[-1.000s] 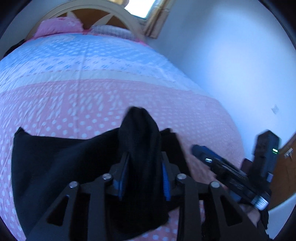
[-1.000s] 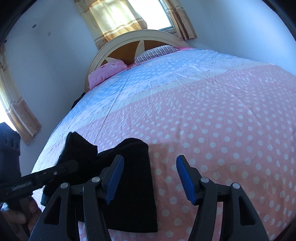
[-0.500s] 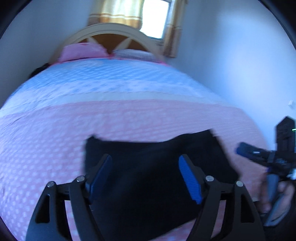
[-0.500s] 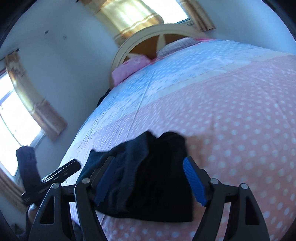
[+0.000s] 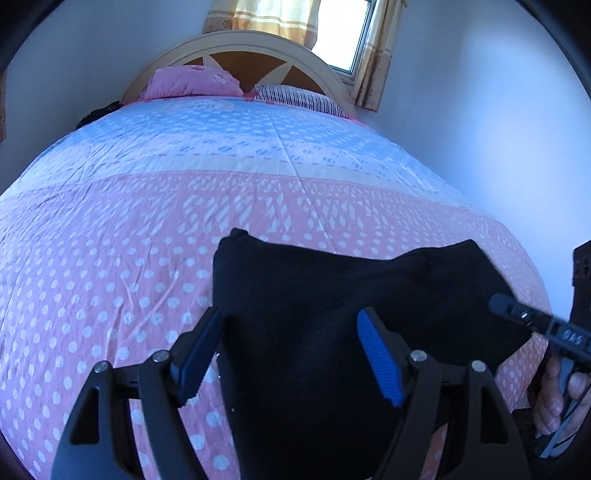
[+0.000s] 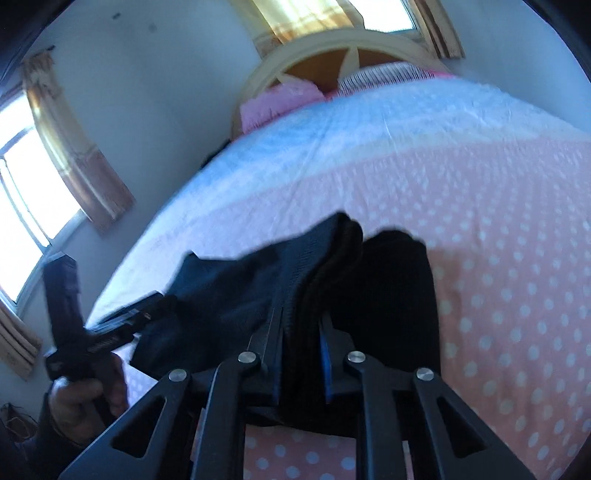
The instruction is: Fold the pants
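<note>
On the polka-dot bedspread, the right gripper pinches the black pants' folded edge while the left gripper gapes empty above them, so the fold is under way and next needs carrying that edge across.

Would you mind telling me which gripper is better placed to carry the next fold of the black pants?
Probably the right gripper: it is shut on a bunched edge of the black pants, while the left gripper is open over them, gripping nothing.

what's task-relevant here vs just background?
Job:
- black pants
- right hand-held gripper, shut on a pants fold
- left hand-held gripper, open over the pants

Background:
- polka-dot bedspread
- pink pillow
- striped pillow
- headboard
- curtains
</note>
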### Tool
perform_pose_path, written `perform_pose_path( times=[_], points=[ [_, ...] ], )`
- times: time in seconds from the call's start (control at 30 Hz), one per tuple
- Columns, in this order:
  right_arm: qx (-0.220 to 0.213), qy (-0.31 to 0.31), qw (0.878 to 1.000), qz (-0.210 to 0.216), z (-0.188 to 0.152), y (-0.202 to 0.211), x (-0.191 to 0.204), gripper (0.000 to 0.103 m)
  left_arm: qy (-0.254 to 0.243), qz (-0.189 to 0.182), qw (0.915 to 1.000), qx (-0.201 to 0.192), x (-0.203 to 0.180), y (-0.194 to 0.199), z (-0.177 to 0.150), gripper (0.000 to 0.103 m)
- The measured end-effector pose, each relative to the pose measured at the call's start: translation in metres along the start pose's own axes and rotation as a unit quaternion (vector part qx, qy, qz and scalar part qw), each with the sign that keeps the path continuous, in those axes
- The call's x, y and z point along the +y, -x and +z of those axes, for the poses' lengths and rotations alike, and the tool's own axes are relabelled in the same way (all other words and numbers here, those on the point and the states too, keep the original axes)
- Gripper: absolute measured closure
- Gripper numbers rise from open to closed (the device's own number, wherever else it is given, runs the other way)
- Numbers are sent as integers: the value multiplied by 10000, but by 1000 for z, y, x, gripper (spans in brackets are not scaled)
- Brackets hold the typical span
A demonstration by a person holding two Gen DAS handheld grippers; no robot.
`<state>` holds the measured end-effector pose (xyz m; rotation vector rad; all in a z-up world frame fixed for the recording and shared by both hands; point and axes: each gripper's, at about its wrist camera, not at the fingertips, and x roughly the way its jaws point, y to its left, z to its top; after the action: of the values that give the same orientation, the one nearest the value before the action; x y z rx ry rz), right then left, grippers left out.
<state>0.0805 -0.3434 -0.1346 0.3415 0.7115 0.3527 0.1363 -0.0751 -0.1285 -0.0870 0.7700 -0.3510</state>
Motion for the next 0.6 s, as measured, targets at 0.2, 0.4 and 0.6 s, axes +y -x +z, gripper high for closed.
perform_pose_path(
  times=[0.2, 0.4, 0.6],
  points=[
    [-127, -145, 9995, -245, 3, 13, -16, 87, -86, 239, 9997, -53, 3, -9, 3, 26],
    [261, -496, 9976, -406, -9, 1, -46, 87, -41, 279, 9995, 122, 8, -29, -3, 21],
    [365, -509, 9970, -447, -13, -1, -51, 87, -197, 274, 9994, 73, 2, -24, -3, 20]
  ],
)
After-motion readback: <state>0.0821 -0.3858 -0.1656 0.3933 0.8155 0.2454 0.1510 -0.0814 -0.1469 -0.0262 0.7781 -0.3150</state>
